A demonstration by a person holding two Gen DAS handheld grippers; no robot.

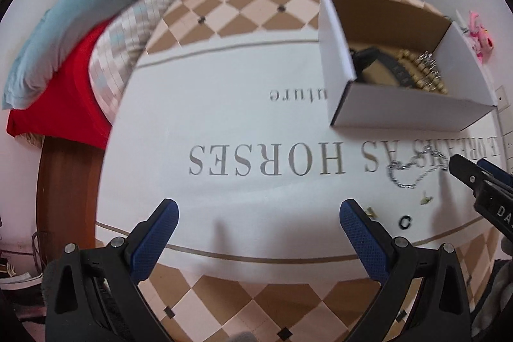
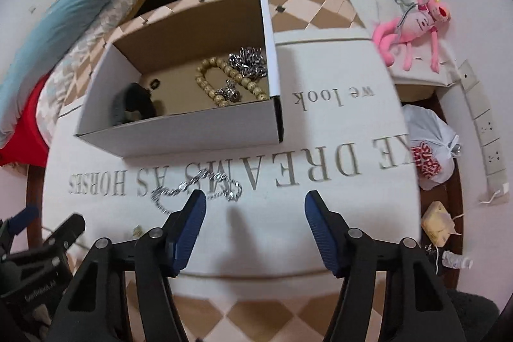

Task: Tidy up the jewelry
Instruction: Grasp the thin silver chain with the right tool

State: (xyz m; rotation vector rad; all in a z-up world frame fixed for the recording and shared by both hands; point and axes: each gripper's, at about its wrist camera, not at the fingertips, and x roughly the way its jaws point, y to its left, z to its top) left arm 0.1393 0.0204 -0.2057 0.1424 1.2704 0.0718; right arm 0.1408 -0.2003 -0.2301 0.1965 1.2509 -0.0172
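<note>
- An open white cardboard box (image 2: 179, 130) with a brown inside stands on the cloth-covered counter (image 2: 336, 130), which is printed with grey lettering.
- Inside the box lie a loop of tan wooden beads (image 2: 224, 79), a heavy silver chain (image 2: 248, 61) in the far corner, a small silver trinket (image 2: 229, 93) touching the beads, a dark band (image 2: 133, 104) near the front wall, and a small black ring (image 2: 155, 83).
- A thin silver chain (image 2: 198, 186) lies loose on the cloth, in front of the box.
- A small black ring-shaped piece (image 1: 404, 222) and a tiny gold piece (image 1: 426, 197) sit near that chain.
- The left hand-held gripper (image 1: 258, 228) is spread wide, holding nothing.
- The right hand-held gripper (image 2: 255, 215) is also released, its left finger just beside the thin chain.
</note>
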